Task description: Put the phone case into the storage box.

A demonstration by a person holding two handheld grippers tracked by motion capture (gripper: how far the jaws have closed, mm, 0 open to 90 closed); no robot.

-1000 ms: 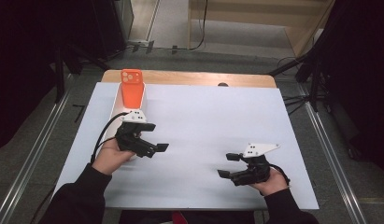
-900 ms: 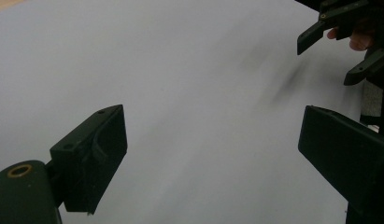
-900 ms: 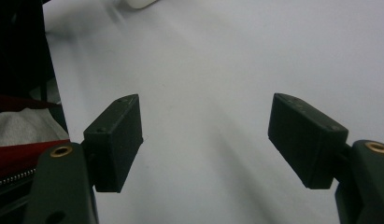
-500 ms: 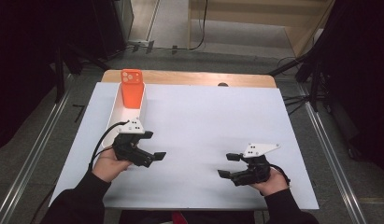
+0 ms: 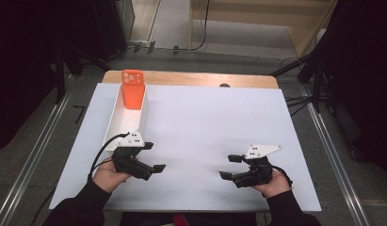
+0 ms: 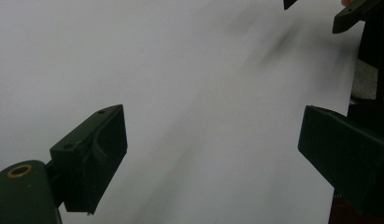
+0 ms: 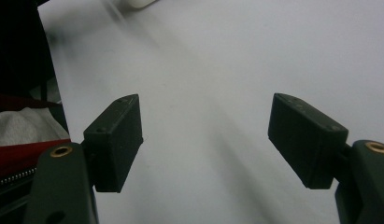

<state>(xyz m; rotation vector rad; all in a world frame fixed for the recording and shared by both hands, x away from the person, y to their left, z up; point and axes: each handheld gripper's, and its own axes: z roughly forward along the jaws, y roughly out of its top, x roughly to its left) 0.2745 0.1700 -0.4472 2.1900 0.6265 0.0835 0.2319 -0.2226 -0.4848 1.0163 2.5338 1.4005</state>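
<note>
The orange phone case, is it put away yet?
Looks done: the orange phone case stands in the long white tray at its far end. In hand: nothing; the left gripper and right gripper are open over the white table sheet. Nothing else waits.

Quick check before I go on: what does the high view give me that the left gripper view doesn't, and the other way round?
The high view takes in the orange phone case standing at the far end of the white tray, the wooden table edge, and both hands with the left gripper and right gripper.

The left gripper view gives a close look between its own two black fingers, set wide apart with nothing between them.

Both show the white table sheet, and the right gripper's finger tips appear at the top right corner of the left gripper view.
</note>
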